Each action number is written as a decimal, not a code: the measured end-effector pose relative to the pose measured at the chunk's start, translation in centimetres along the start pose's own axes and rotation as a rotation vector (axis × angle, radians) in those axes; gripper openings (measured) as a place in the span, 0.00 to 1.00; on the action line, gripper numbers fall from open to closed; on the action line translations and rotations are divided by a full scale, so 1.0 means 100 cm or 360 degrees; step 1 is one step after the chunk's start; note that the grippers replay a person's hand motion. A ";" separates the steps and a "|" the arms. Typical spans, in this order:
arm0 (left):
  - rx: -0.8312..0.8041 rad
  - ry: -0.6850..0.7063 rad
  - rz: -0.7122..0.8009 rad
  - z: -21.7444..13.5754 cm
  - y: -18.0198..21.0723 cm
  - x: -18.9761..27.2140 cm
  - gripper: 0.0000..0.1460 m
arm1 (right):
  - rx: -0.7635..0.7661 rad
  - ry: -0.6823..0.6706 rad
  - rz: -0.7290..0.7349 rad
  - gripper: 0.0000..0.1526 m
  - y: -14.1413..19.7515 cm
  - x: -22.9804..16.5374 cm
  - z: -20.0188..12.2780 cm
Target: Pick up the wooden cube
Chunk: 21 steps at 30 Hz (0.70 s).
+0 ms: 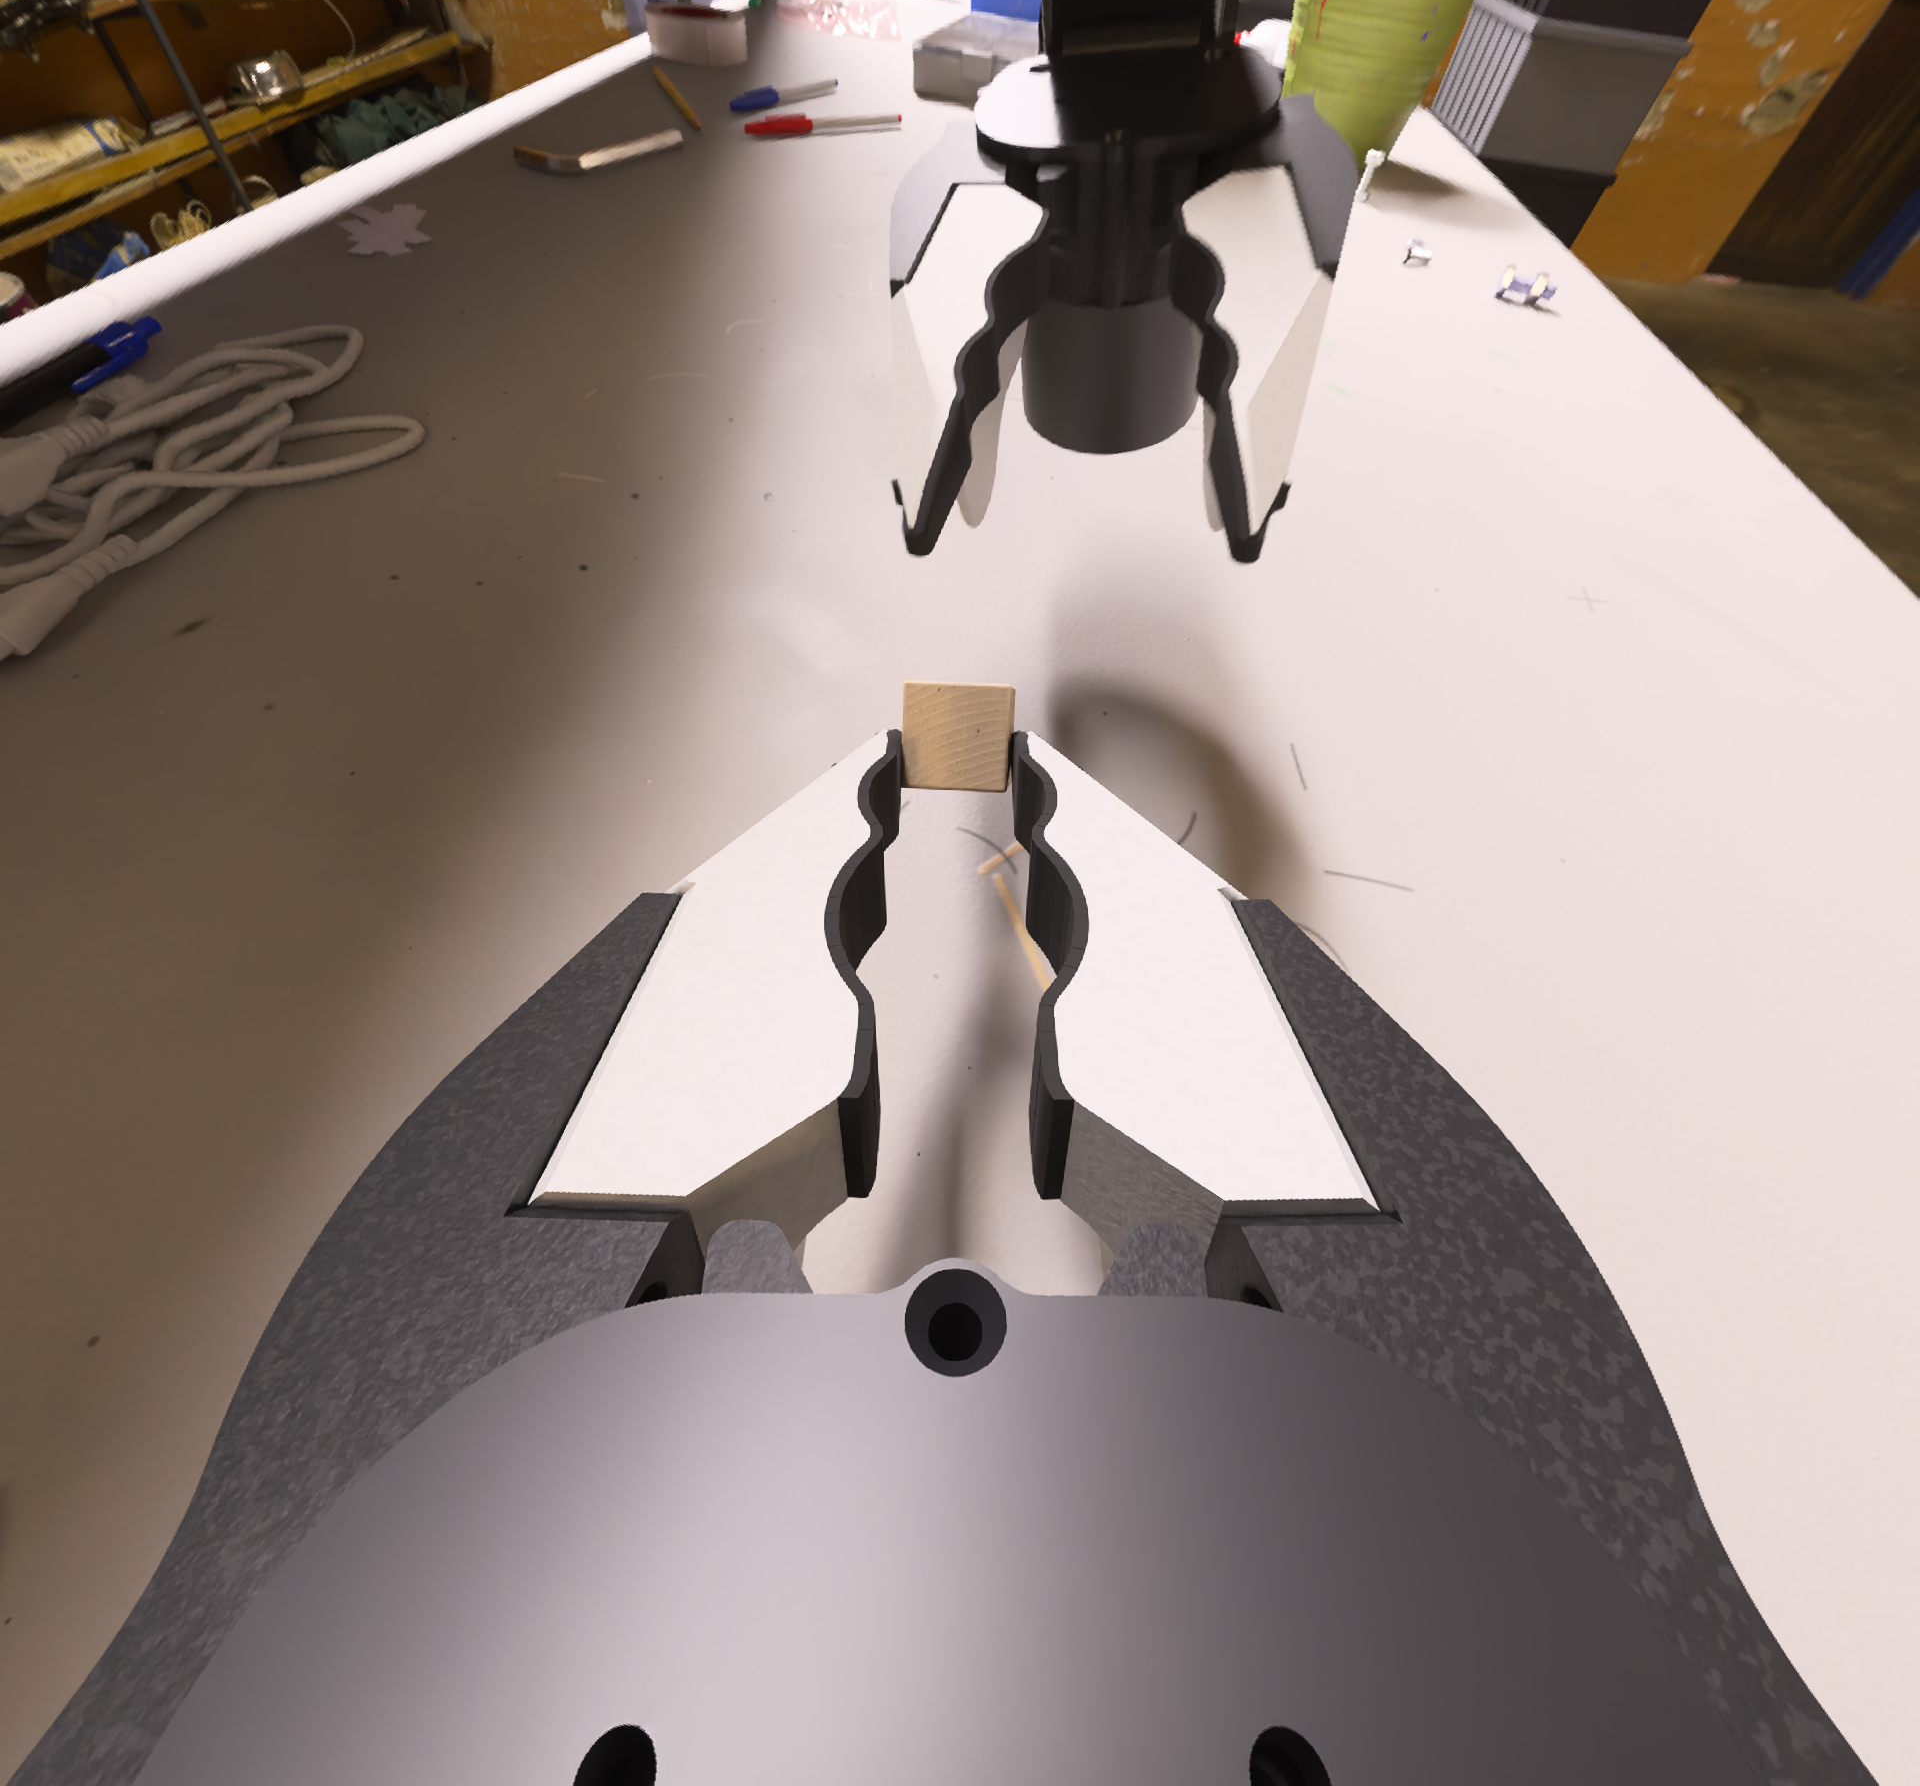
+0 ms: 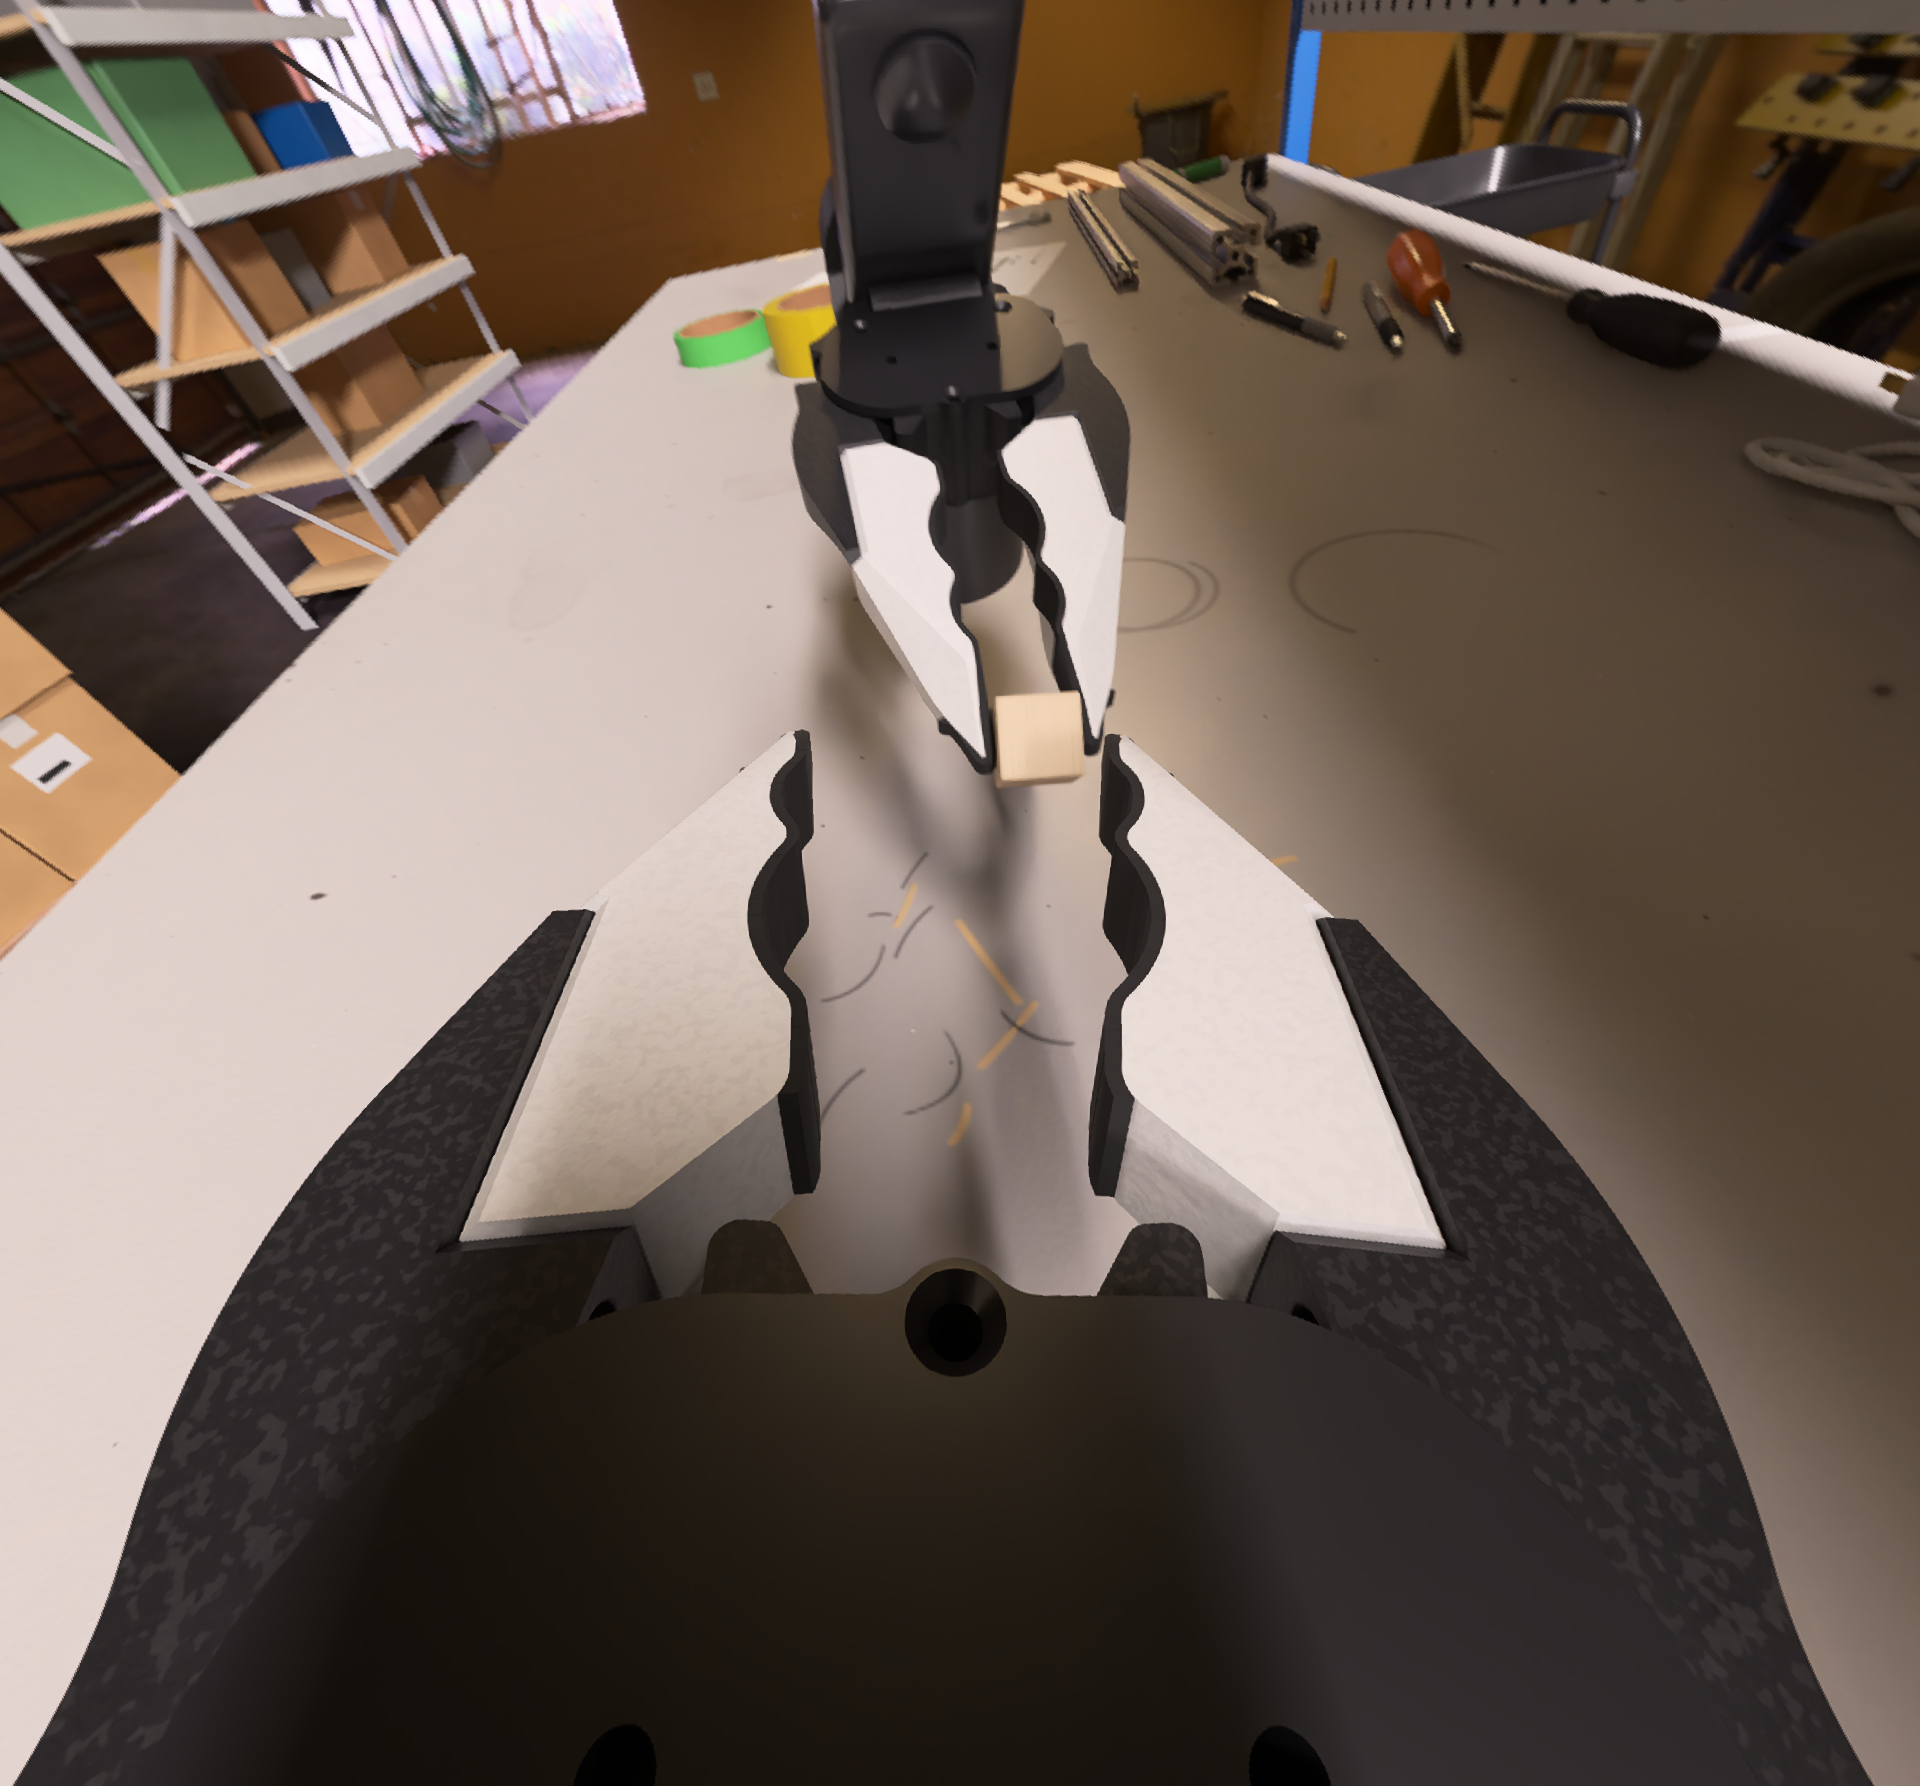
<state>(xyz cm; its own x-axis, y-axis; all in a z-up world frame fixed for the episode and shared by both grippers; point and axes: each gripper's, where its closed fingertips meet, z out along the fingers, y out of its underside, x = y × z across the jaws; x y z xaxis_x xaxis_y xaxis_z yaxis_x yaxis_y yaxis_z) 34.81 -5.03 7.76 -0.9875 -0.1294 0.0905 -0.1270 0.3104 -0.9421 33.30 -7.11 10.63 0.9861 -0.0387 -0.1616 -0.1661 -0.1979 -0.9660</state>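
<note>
The wooden cube (image 1: 957, 737) is small and pale. My left gripper (image 1: 956, 757) is shut on it at the fingertips and holds it above the white table (image 1: 520, 801). In the right wrist view the same cube (image 2: 1037, 739) sits between the left gripper's tips (image 2: 1034, 744), clear of the table surface. My right gripper (image 2: 954, 762) is open and empty, facing the left one with its tips just short of the cube. It also shows in the left wrist view (image 1: 1086, 547), hanging open beyond the cube.
A coiled white rope (image 1: 187, 448) lies at the left. Markers (image 1: 821, 121), a green cup (image 1: 1371, 43) and a dark bin (image 1: 1600, 22) stand at the far end. Tape rolls (image 2: 758, 334), metal rails (image 2: 1174, 214) and a screwdriver (image 2: 1423, 276) lie on the other end.
</note>
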 end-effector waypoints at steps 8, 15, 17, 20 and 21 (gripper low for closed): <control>-0.0047 -0.0008 0.0021 0.002 0.004 0.000 0.14 | 0.0026 -0.0048 -0.0013 0.45 0.000 -0.007 0.006; -0.0076 -0.0016 0.0038 0.002 0.005 0.000 0.14 | 0.0039 -0.0074 0.0015 0.51 0.002 -0.008 0.009; -0.0088 -0.0018 0.0050 0.002 0.005 0.000 0.14 | 0.0045 -0.0077 0.0012 0.51 0.001 -0.009 0.010; -0.0173 -0.0062 0.0091 0.003 0.012 -0.002 0.14 | 0.0049 -0.0107 0.0008 0.51 0.001 -0.012 0.012; -0.0198 -0.0072 0.0113 0.003 0.013 -0.002 0.14 | 0.0045 -0.0107 0.0007 0.51 0.002 -0.013 0.013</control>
<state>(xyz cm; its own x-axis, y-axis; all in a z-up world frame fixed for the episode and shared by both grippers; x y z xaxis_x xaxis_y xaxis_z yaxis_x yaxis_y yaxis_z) 34.86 -4.90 6.40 -0.9895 -0.1444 0.0078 -0.0704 0.4341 -0.8981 31.98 -5.81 10.39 0.9836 0.0265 -0.1782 -0.1712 -0.1700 -0.9705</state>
